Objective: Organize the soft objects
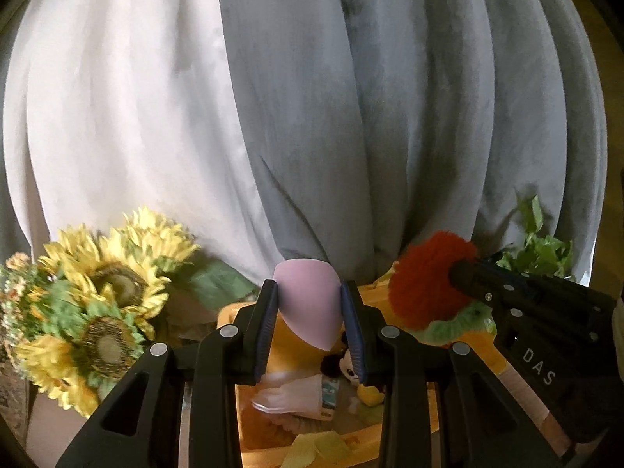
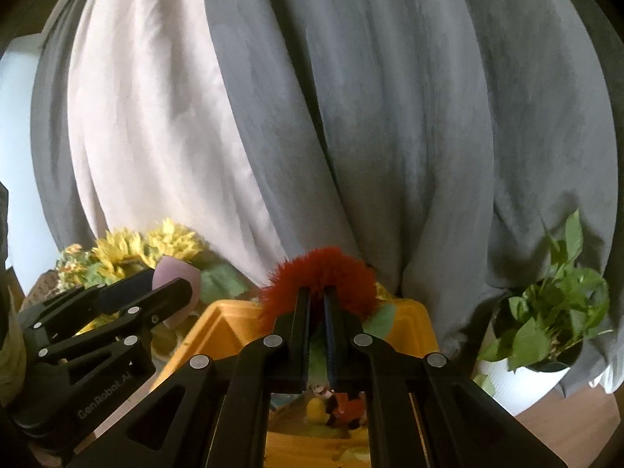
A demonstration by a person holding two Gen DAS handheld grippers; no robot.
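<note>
My left gripper (image 1: pixel 310 312) is shut on a lilac egg-shaped sponge (image 1: pixel 308 304) and holds it above the yellow bin (image 1: pixel 487 355). It also shows in the right wrist view (image 2: pixel 171 292) at the left, with the sponge (image 2: pixel 175 273) between its fingers. My right gripper (image 2: pixel 316 308) is shut on a fluffy red pompom flower with a green leafy base (image 2: pixel 323 277), held over the bin's far rim (image 2: pixel 230 312). In the left wrist view the red flower (image 1: pixel 425 277) and right gripper (image 1: pixel 460 273) are at the right. Small plush toys (image 1: pixel 351 370) lie inside the bin.
Grey and white curtains (image 1: pixel 312 117) hang close behind. Artificial sunflowers (image 1: pixel 105 296) stand at the left. A potted green plant in a white pot (image 2: pixel 546 319) stands at the right on a wooden floor (image 2: pixel 565 421).
</note>
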